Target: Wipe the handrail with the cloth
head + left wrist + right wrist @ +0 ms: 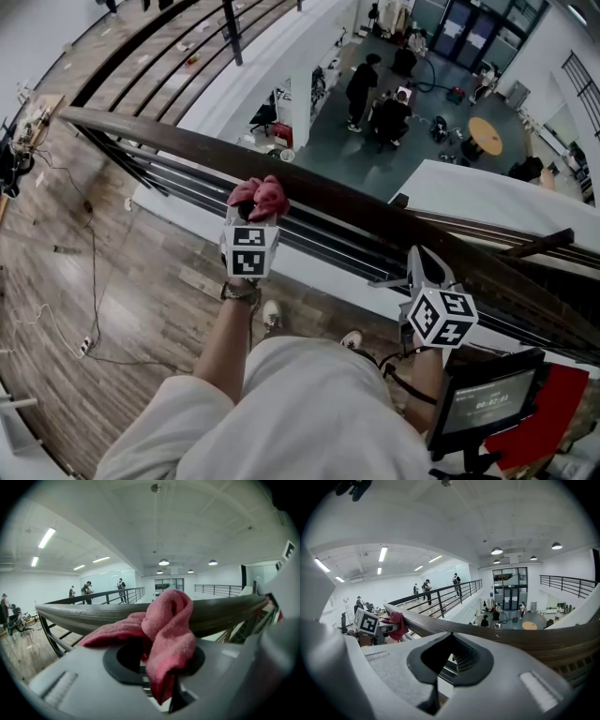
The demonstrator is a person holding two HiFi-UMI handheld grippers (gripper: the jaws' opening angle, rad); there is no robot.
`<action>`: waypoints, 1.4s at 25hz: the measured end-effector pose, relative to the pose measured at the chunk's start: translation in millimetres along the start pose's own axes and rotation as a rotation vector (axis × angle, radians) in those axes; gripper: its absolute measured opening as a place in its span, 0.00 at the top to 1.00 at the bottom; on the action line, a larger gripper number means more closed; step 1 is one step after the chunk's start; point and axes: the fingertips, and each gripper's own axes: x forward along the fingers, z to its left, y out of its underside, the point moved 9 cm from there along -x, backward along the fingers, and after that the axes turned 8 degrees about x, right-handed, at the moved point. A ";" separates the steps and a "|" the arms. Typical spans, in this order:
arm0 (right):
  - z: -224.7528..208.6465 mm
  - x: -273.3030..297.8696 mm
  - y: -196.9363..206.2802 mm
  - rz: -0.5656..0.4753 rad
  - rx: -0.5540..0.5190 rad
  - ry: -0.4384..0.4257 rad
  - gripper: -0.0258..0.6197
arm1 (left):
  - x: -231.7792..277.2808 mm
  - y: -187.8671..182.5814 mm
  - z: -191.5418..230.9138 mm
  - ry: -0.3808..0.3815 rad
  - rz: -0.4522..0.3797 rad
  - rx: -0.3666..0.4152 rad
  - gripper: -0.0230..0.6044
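On a mezzanine walkway above an open hall, a person stands at a dark wooden handrail (159,136) with a hand-held tool in each hand. The left claw (253,220) is clamped tight on a pink terry cloth (171,620), which bunches up above the jaws and lies against the near side and top of the rail. The right claw (419,261) is further along the same rail on the person's right, well apart from the cloth. Its jaws are together with nothing between them, and its tip is just at the rail's near edge. Black metal bars (187,183) run beneath the rail, over a wood-plank floor (141,300). On the grey lower level, people (361,89) are gathered near a round wooden table (485,136).
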 end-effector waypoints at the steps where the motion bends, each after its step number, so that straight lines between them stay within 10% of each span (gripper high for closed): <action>1: -0.8 -0.4 0.7 -0.001 0.000 0.000 0.96 | 0.3 0.7 -1.4 0.000 -0.001 0.001 0.75; 35: -38.4 -23.0 14.6 0.005 0.028 0.010 0.96 | -1.2 -7.0 -52.2 0.043 0.014 0.037 0.75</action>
